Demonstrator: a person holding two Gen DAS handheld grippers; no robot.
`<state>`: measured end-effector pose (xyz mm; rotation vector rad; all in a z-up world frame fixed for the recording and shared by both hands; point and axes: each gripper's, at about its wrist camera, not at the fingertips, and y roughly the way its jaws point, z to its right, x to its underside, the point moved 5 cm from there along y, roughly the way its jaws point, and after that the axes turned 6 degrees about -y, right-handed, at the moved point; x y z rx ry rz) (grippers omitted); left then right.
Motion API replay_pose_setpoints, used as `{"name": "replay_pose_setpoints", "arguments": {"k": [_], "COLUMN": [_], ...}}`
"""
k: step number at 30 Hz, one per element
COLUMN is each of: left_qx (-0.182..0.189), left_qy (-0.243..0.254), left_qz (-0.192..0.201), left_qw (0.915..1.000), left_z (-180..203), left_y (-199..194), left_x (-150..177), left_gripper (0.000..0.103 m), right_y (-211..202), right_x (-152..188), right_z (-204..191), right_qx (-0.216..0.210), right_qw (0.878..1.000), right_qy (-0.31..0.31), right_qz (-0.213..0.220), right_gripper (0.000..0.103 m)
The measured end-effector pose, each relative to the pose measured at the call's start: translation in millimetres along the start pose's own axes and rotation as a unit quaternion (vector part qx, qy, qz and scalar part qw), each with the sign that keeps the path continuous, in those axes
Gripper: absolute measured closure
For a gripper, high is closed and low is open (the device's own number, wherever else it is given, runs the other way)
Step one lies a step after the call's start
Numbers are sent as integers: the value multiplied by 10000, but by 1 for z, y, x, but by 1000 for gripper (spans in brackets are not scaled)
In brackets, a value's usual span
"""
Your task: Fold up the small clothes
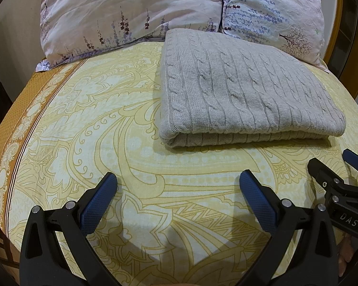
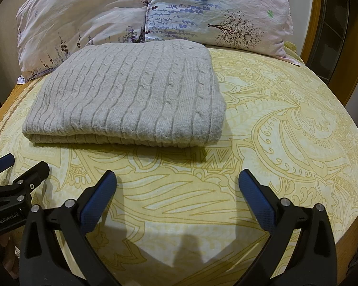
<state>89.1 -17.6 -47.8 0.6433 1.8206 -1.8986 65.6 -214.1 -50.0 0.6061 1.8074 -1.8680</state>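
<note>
A grey cable-knit garment [image 1: 243,90] lies folded in a neat rectangle on the yellow patterned bed sheet [image 1: 136,166]; it also shows in the right wrist view [image 2: 131,95]. My left gripper [image 1: 177,178] is open and empty, hovering over the sheet short of the garment's near folded edge. My right gripper [image 2: 177,178] is open and empty too, just before the garment's near right corner. The right gripper shows at the right edge of the left wrist view [image 1: 334,166], and the left gripper at the left edge of the right wrist view [image 2: 21,164].
Two floral pillows [image 1: 131,16] [image 1: 274,16] lie behind the garment at the head of the bed. A wooden bed frame [image 2: 315,19] runs along the right. The sheet's brown border [image 1: 23,124] marks the left bed edge.
</note>
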Motion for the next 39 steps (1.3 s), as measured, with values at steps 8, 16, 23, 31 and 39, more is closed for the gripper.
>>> {"name": "replay_pose_setpoints", "arguments": {"k": [8, 16, 23, 31, 39], "left_qx": [2, 4, 1, 6, 1], "left_qy": [2, 13, 14, 25, 20], "left_qz": [-12, -65, -90, -112, -112], "left_qw": [10000, 10000, 10000, 9999, 9999], "left_z": [0, 0, 0, 0, 0], "left_y": [1, 2, 3, 3, 3], "left_x": [0, 0, -1, -1, -1], "left_gripper": [1, 1, 1, 1, 1], "right_y": [0, 0, 0, 0, 0], "right_x": [0, 0, 0, 0, 0], "right_z": [0, 1, 1, 1, 2], "right_qx": [-3, -6, -8, -11, -18], "right_qw": [10000, 10000, 10000, 10000, 10000], "right_qy": [-4, -7, -9, -10, -20], "right_qz": [0, 1, 0, -2, 0], "right_gripper": [2, 2, 2, 2, 2]}}
